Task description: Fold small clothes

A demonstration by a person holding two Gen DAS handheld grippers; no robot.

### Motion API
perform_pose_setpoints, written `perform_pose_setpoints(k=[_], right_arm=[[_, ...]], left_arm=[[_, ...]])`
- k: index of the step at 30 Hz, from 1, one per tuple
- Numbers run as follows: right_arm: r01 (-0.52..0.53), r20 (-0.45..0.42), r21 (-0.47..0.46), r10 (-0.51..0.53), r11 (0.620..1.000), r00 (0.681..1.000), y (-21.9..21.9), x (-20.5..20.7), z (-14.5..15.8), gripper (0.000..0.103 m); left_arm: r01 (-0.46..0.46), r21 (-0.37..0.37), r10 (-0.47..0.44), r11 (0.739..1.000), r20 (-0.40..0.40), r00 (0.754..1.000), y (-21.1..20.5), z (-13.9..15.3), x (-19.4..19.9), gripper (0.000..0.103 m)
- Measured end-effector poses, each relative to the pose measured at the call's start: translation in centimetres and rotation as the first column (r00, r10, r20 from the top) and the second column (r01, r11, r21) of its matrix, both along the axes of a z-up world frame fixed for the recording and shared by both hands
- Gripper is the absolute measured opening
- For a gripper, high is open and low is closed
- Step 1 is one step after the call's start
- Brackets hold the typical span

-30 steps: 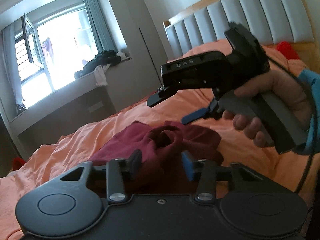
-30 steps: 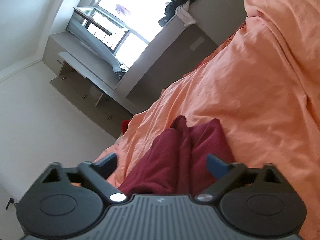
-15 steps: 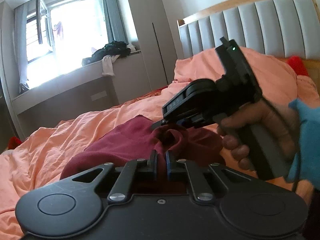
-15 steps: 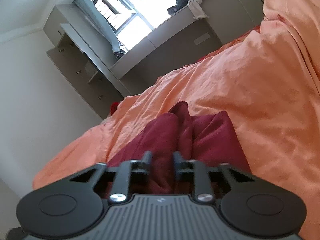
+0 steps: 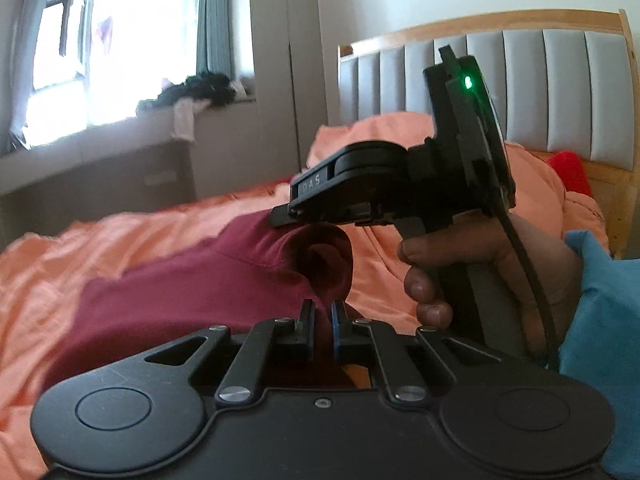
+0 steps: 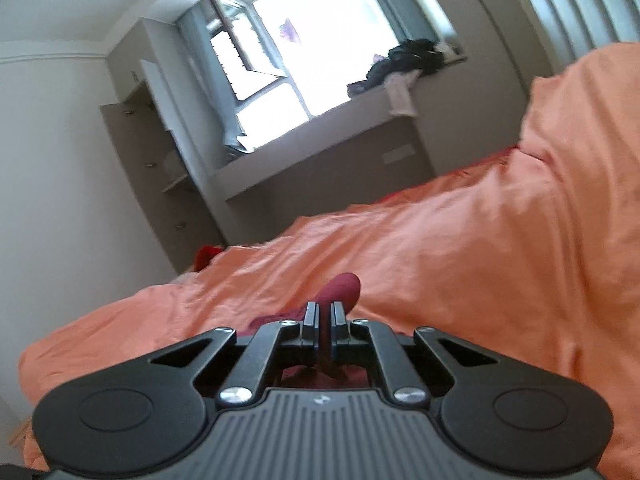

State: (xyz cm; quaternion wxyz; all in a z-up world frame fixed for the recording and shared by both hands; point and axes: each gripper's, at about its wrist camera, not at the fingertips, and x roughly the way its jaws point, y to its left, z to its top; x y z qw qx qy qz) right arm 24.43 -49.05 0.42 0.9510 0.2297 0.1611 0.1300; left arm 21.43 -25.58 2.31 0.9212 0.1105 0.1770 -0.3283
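Maroon garment [image 5: 192, 280] lies bunched on the orange bedspread [image 6: 460, 240], near us. We have our left gripper [image 5: 321, 320] and right gripper [image 6: 321, 316] each clenched on a fold of it. Thin pinches could slip, or catch several layers and skew the fold. Its outline and far edges stay hidden.

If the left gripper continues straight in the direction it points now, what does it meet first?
Probably the right gripper, which crosses just ahead; depth is unclear. The left gripper already pinches the maroon garment.
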Motion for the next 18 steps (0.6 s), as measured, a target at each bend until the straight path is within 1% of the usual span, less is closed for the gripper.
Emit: perform_pose_setpoints(k=[3, 5, 7, 10, 12, 13, 14, 15, 16, 18], right_arm=[[0.024, -0.068, 0.013, -0.023, 1.0, 0.997, -1.1, 0.5, -1.3, 0.005], [0.021, -0.104, 0.008, -0.02, 1.0, 0.994, -1.4, 1.0, -2.1, 0.005], [0.018, -0.126, -0.015, -0.02, 1.0, 0.992, -1.1, 1.4, -2.6, 0.006], [0.014, -0.142, -0.032, -0.018, 0.999, 0.99, -0.8, 1.6, -3.0, 0.006], [0.014, -0.144, -0.043, -0.02, 0.999, 0.989, -0.5, 1.4, -3.2, 0.006], [0.014, -0.144, -0.046, -0.021, 0.999, 0.989, -0.4, 1.2, -3.1, 0.007], [0.014, -0.145, -0.05, -0.021, 0.999, 0.989, -0.3, 1.0, -3.2, 0.008], [0.015, -0.146, -0.056, -0.023, 0.998, 0.989, -0.2, 0.9, -3.2, 0.009], [0.015, -0.146, -0.064, -0.024, 0.998, 0.989, -0.1, 1.0, -3.1, 0.011], [0.018, -0.147, -0.075, -0.028, 0.997, 0.989, 0.0, 0.9, -3.2, 0.017]], left_arm=[[-0.003, 0.002, 0.003, 1.0, -0.064, 0.998, -0.5, -1.2, 1.0, 0.008], [-0.008, -0.003, 0.008, 1.0, -0.087, 0.996, -0.3, -1.6, 1.2, 0.009], [-0.004, -0.013, 0.002, 1.0, -0.097, 0.995, 0.0, -1.5, 1.4, 0.012], [0.002, -0.037, -0.007, 0.999, -0.138, 0.99, 0.5, -1.2, 1.6, 0.021], [0.012, -0.056, -0.021, 0.998, -0.168, 0.985, 0.8, -0.8, 1.7, 0.034], [0.016, -0.066, -0.027, 0.998, -0.18, 0.983, 1.1, -0.6, 1.6, 0.038], [0.02, -0.077, -0.034, 0.997, -0.191, 0.981, 1.2, -0.4, 1.5, 0.047], [0.022, -0.091, -0.04, 0.996, -0.201, 0.979, 1.5, 0.1, 1.4, 0.056], [0.018, -0.106, -0.04, 0.994, -0.206, 0.978, 2.0, 0.5, 1.3, 0.06], [0.007, -0.151, -0.039, 0.989, -0.208, 0.977, 3.0, 1.6, 1.1, 0.076]])
